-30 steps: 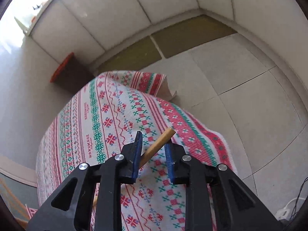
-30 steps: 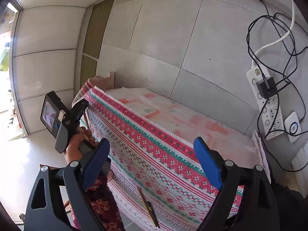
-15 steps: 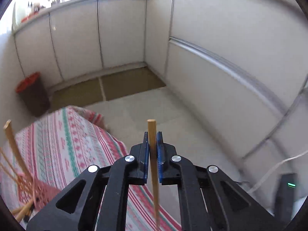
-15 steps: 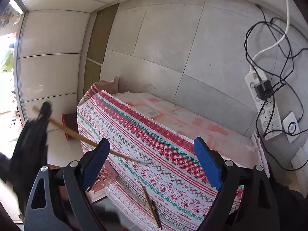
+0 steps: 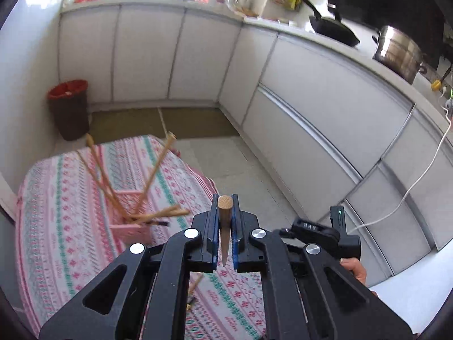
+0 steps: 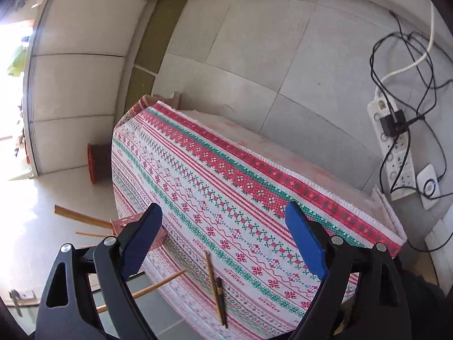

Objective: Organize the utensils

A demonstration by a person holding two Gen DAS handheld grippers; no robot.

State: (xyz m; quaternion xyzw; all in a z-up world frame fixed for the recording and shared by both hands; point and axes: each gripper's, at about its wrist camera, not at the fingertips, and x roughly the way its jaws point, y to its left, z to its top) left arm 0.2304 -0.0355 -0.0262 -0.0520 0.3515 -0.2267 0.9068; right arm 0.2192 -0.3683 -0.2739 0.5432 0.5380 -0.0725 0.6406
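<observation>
Left gripper (image 5: 225,226) pinching a wooden chopstick (image 5: 225,221) near its thick end, raised just right of the pink basket (image 5: 133,226) holding others. Light, stiff, smooth, so it'll likely swivel unless gripped mid-shaft. Right gripper (image 6: 223,243) spread wide and empty, over two chopsticks (image 6: 216,291) lying well right of the basket.

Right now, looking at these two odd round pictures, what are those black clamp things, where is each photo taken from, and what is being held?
Each picture comes from a fisheye camera on a hand-held gripper, looking along its jaws. The left gripper is shut on a wooden chopstick. Beyond it, a pink basket with more chopsticks stands on the patterned tablecloth. The right gripper is open and holds nothing; a chopstick pair lies on the cloth ahead of it.
</observation>
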